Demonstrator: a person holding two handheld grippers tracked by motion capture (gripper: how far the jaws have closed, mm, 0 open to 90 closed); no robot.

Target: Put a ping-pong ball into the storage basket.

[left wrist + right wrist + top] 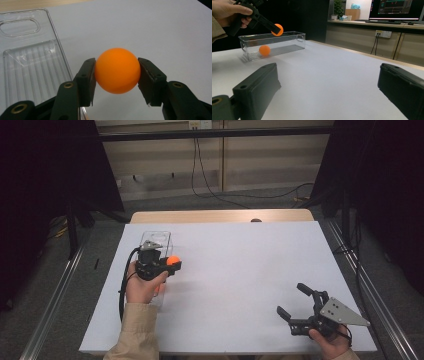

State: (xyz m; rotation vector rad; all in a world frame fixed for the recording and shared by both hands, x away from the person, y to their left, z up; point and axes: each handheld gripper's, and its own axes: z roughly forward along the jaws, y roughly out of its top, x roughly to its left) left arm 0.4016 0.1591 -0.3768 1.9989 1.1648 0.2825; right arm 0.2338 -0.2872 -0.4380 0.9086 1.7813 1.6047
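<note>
table (240, 285): white top, work sits near its left edge
clear bin (161, 240): by left edge, long side running toward the far edge; one orange ball (264, 50) already lying inside
left gripper (172, 265): above bin's right wall, jaws clamped on second orange ball (117, 70)
right gripper (295, 301): near front right corner, jaws spread wide, nothing in them
progress: one ball in, held ball not yet dropped; looks like lower and release remain

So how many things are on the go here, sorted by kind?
Orange balls: 2, one gripped by the left gripper as held ball, one as ball in the bin
Clear plastic bin: 1
Hand-held grippers: 2, counting the right gripper, open
Total: 5
</note>
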